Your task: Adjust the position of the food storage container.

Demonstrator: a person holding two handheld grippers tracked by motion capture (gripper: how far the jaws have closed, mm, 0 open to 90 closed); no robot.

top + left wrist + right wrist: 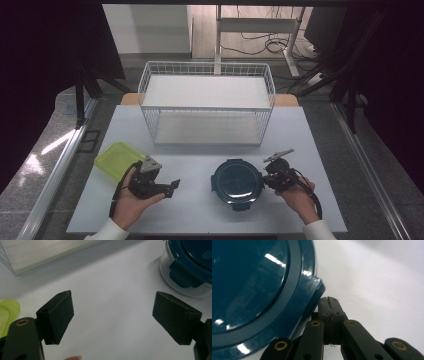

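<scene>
A round clear container with a dark teal clip-on lid [237, 181] sits on the white table, front and right of centre. My right gripper [268, 178] is at its right edge. In the right gripper view its jaws [328, 302] are shut together with nothing between them, right beside one of the lid's [257, 290] latch tabs. My left gripper [172, 187] rests left of the container with its tips pointing toward it. It stands open [112, 312], with bare table between its pads [58, 317]. The container [190, 265] lies beyond them to the right.
A white wire basket shelf [207, 67] with two levels stands at the back of the table, and its lower edge [50, 252] lies ahead of my left gripper. A yellow-green lid or tray [116, 157] lies at the front left, just behind my left hand.
</scene>
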